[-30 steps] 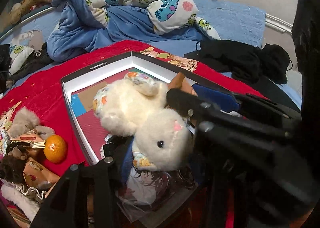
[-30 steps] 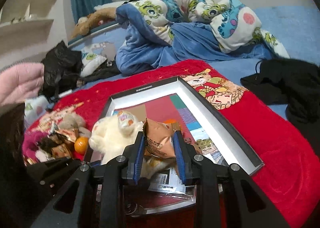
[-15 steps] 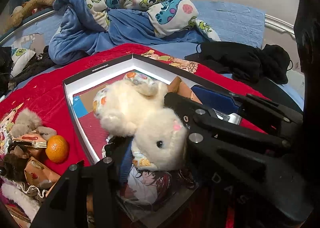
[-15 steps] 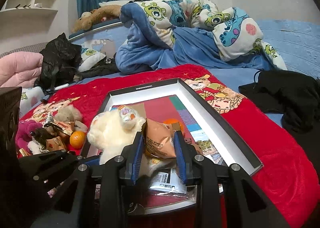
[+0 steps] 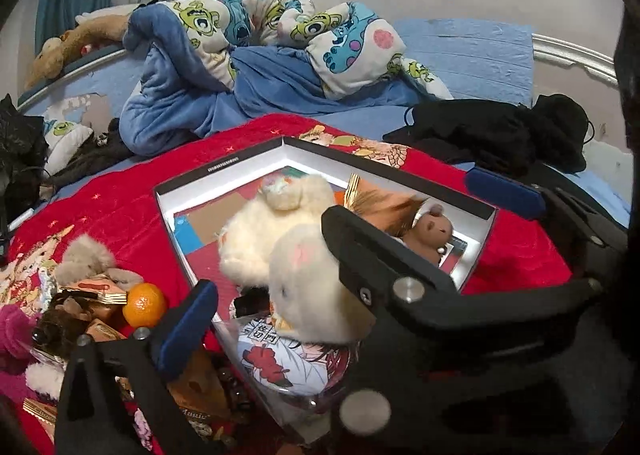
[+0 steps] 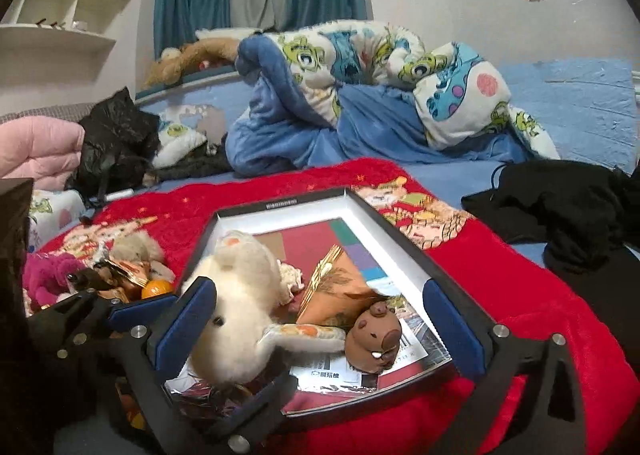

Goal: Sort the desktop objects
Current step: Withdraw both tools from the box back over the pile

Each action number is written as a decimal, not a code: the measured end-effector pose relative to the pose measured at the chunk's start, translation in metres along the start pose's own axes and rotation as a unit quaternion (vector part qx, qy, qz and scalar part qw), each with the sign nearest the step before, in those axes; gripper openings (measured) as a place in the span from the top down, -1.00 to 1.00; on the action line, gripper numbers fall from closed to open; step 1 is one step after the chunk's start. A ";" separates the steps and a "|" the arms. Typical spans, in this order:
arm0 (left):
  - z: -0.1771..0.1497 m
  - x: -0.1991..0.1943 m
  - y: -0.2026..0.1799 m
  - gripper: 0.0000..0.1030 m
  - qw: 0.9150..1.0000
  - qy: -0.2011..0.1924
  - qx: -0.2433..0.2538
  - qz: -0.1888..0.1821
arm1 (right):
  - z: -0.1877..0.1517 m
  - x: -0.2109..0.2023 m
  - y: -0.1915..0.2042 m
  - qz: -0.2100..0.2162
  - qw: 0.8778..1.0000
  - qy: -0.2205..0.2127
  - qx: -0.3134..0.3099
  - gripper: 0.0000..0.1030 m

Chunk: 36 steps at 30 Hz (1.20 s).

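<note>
A black-rimmed white box (image 6: 384, 223) lies on a red blanket. In it are a white plush rabbit (image 6: 240, 307), an orange snack packet (image 6: 340, 287) and a small brown capybara toy (image 6: 374, 335). My right gripper (image 6: 320, 323) is open above the box's near end, its blue pads either side of these things, holding nothing. My left gripper (image 5: 360, 255) is open; its left finger (image 5: 184, 323) is by the box's near corner. The right gripper's arm crosses the left wrist view over the rabbit (image 5: 280, 251). The packet (image 5: 380, 203) and capybara (image 5: 430, 231) show there too.
Left of the box lie an orange (image 5: 144, 305), snack packets and small plush toys (image 5: 86, 259), also in the right wrist view (image 6: 132, 267). A patterned blue duvet (image 6: 360, 87) and black clothing (image 6: 560, 215) lie on the bed behind. A printed plastic-wrapped card (image 5: 280, 359) sits at the box's near end.
My right gripper has opened and let go of the orange snack packet, which now lies in the box beside the rabbit. Both cameras have pulled back a little.
</note>
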<state>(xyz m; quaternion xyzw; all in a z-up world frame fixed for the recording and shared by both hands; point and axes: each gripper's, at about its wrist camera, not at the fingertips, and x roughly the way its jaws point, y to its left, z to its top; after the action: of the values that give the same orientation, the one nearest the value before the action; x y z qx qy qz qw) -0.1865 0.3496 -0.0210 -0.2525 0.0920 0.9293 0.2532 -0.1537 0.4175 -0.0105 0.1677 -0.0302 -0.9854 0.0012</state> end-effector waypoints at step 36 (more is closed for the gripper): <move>-0.053 -0.200 0.142 -1.00 0.996 -0.051 -0.047 0.064 | 0.019 -0.098 0.186 0.030 0.997 -0.051 -0.043 -1.00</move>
<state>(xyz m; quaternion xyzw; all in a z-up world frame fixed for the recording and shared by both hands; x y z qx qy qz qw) -0.0887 0.1279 0.0427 -0.2096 0.0511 0.9587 0.1853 -0.0686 0.2346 0.0513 0.1160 0.0072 -0.9926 0.0362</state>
